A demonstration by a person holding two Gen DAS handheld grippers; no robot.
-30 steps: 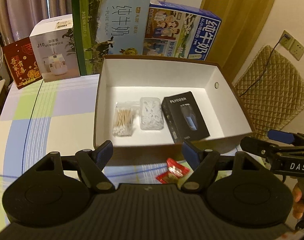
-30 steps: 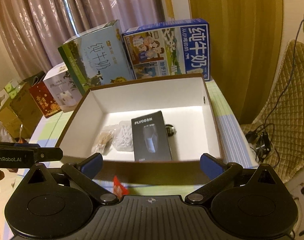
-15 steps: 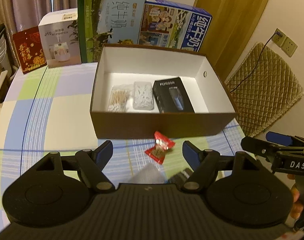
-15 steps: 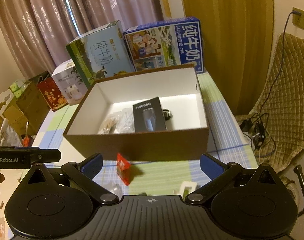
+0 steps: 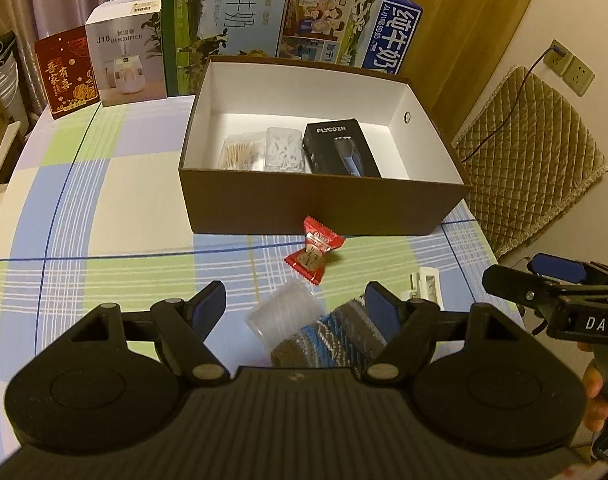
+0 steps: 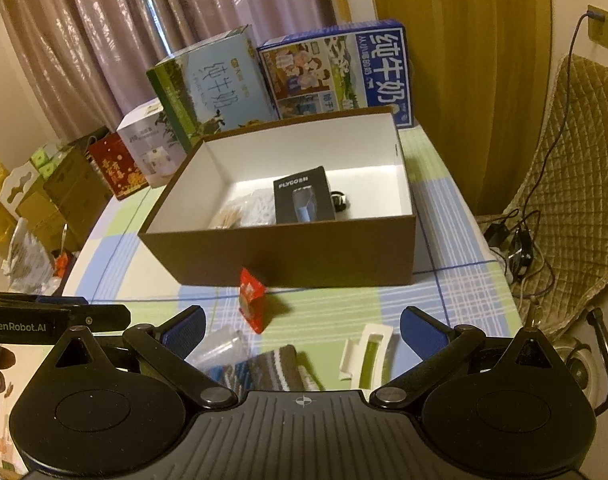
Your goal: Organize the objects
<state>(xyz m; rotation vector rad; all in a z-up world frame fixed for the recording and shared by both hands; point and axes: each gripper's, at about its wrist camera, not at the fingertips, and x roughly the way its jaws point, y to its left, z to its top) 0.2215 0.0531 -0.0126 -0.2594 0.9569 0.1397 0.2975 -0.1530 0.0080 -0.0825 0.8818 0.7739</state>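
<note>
An open brown box (image 5: 323, 208) (image 6: 288, 256) with a white inside holds a bag of cotton swabs (image 5: 238, 152), a clear pack of white floss picks (image 5: 284, 154) and a black FLYCO box (image 5: 339, 152) (image 6: 304, 200). In front of it on the checked cloth lie a red candy wrapper (image 5: 313, 254) (image 6: 252, 300), a clear plastic cup on its side (image 5: 282, 318) (image 6: 220, 346), a striped sock (image 5: 327, 338) (image 6: 264, 368) and a white plastic clip (image 5: 423, 286) (image 6: 367, 354). My left gripper (image 5: 298, 306) is open above the cup and sock. My right gripper (image 6: 302, 326) is open above sock and clip.
Milk cartons (image 5: 228, 24) (image 6: 339, 68), a humidifier box (image 5: 124, 64) and a red packet (image 5: 66, 72) line the table's far side. A quilted chair (image 5: 531, 152) stands to the right. Cardboard boxes and bags (image 6: 44, 200) sit off the left edge.
Both grippers have pulled back from the brown box toward the near table edge. The cup, sock and clip have come into view. Both grippers stay open.
</note>
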